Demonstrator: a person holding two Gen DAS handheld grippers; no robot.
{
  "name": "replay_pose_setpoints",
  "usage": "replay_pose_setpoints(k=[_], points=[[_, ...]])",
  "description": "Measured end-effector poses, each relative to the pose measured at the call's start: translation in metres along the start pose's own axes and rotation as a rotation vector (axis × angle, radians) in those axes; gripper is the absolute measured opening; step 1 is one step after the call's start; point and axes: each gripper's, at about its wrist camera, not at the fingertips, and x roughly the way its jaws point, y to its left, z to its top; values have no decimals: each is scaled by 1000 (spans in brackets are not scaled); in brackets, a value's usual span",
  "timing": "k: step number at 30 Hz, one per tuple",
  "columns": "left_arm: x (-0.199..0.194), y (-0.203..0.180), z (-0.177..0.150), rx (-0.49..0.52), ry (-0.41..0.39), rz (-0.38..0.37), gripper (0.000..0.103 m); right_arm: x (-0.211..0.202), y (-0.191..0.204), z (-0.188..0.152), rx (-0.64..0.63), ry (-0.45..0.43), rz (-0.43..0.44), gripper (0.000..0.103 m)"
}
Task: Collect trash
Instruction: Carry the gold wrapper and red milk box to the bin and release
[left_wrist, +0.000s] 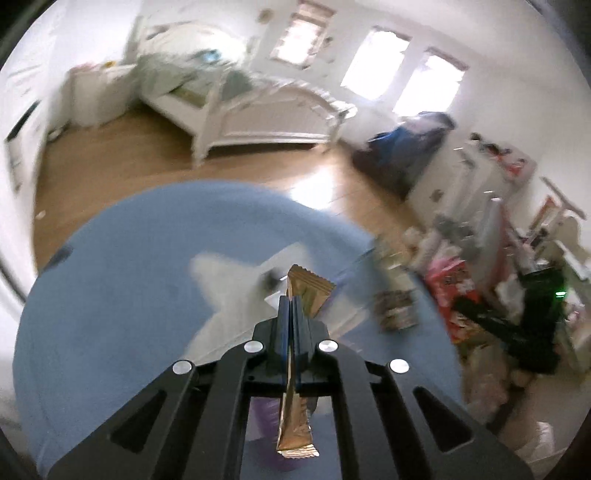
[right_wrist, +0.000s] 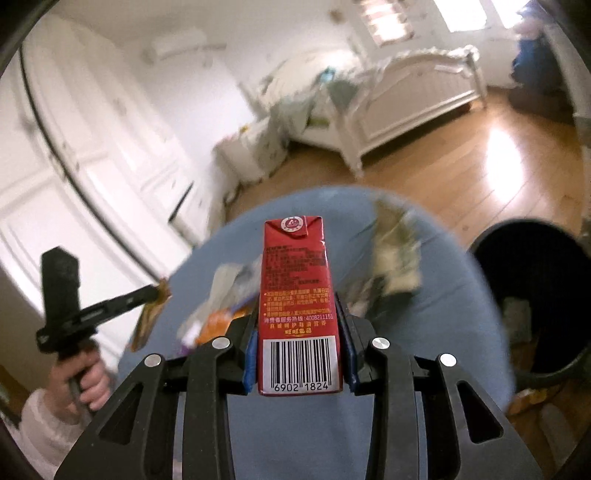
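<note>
A: Why is each gripper clenched?
B: Both carry trash. The left gripper (left_wrist: 291, 306) pinches a gold wrapper (left_wrist: 295, 417) edge-on; the right gripper (right_wrist: 297, 332) clamps a red carton (right_wrist: 295, 295) upright.
A: And beyond them?
B: More litter (right_wrist: 395, 251) lies ahead on the blue rug (right_wrist: 424, 332); the bin (right_wrist: 532, 295) stands right of the carton, probably their destination.

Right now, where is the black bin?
In the right wrist view, the black bin stands on the wooden floor at the right edge, beside the blue table, right of the red carton.
</note>
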Motion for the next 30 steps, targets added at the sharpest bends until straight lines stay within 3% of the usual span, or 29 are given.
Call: replay_pose_setpoints(k=[7, 15, 22, 30], points=[[32, -106, 52, 120, -27, -209, 2, -65, -54, 44, 3, -189, -181, 35], [128, -214, 68, 188, 33, -417, 2, -89, -128, 77, 19, -234, -356, 35], [194, -247, 66, 183, 110, -453, 2, -66, -178, 78, 68, -191, -405, 35], [234, -257, 64, 180, 166, -452, 3, -46, -206, 72, 99, -162, -408, 35]])
